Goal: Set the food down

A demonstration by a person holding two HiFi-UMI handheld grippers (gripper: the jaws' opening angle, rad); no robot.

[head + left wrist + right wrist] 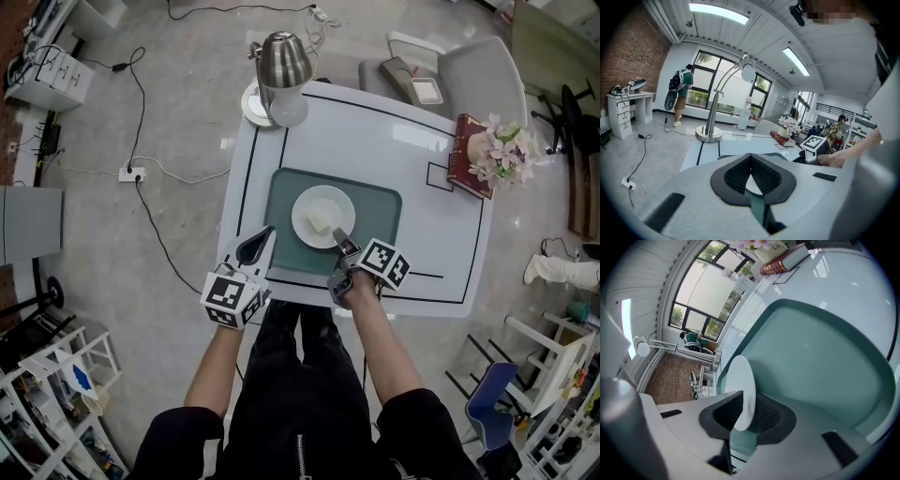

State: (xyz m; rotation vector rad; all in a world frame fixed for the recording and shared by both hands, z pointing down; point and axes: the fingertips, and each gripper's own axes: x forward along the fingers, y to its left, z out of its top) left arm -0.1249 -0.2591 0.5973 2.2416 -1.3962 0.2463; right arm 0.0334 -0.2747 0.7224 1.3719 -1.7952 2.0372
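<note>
Food (319, 221) lies on the plate (336, 202), flat on the mat (377, 221), so we hold the right gripper (341, 241) loosely open about its rim and the left gripper (258, 246) closed, empty, alongside.

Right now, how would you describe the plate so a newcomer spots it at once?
Find the white table, then the green mat near the person's side. The plate lies in the middle of that mat: the only round white dish, carrying a pale piece of food, its near rim between the right tongs.
</note>
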